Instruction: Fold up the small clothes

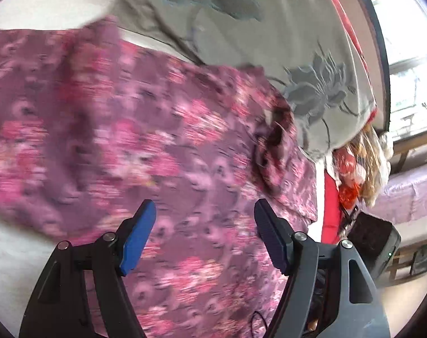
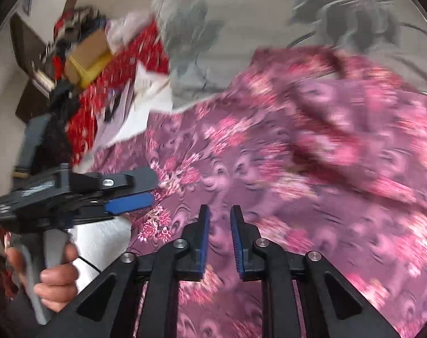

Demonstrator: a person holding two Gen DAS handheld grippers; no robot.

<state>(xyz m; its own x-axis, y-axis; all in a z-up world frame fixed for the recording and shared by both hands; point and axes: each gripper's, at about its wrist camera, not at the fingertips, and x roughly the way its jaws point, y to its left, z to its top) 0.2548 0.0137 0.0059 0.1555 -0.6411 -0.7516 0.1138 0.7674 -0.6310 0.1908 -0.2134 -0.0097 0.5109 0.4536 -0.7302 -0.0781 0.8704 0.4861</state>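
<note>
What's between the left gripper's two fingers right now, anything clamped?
Nothing clamped. In the left wrist view the left gripper stands open, and the gap shows only the purple floral garment lying beyond it.

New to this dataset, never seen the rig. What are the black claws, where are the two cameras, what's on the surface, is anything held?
There is no robot arm: a person holds a two-finger gripper in each hand. Each picture comes from a fisheye camera on one gripper, looking along its fingers.

In the left wrist view, the left gripper is wide open above a purple floral garment spread on a grey flowered sheet.

In the right wrist view, the right gripper has a narrow gap with nothing in it. The person's left hand and its gripper appear at the left. Nothing is held; both frames are motion-blurred.
</note>
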